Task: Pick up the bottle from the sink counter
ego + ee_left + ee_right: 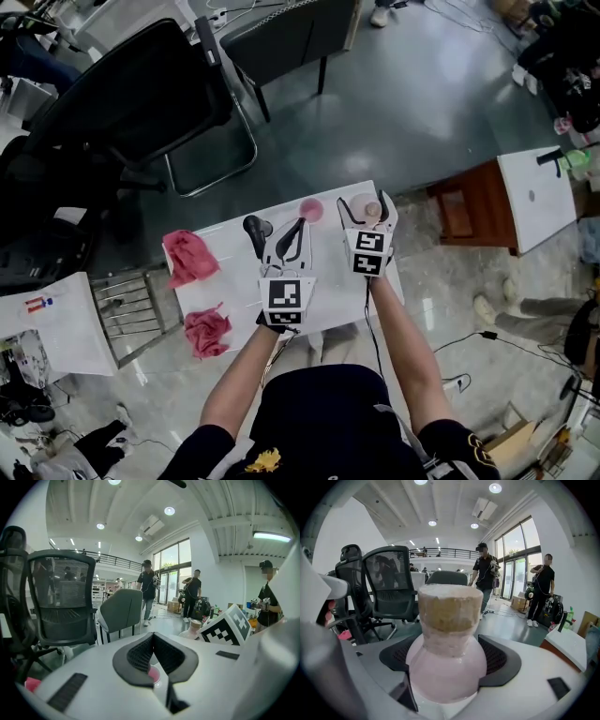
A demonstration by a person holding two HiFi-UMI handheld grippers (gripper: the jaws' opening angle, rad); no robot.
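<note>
A pale pink bottle (pixel 367 209) with a tan cap stands between the jaws of my right gripper (pixel 367 214) at the far right of the white table (pixel 230 281). In the right gripper view the bottle (pixel 446 660) fills the middle, and the black pads (pixel 502 658) press on both sides of its round body; the right gripper (pixel 447 654) is shut on it. Whether the bottle rests on the table cannot be told. My left gripper (pixel 289 236) is to its left, shut with its tips touching and nothing between them (pixel 153 637).
A small pink round dish (pixel 311 209) and a black object (pixel 255 228) lie beyond the left gripper. Two red cloths (pixel 190 255) (pixel 206 330) lie at the table's left. Office chairs (pixel 141 94) stand beyond; a wooden cabinet (pixel 473 208) is at the right.
</note>
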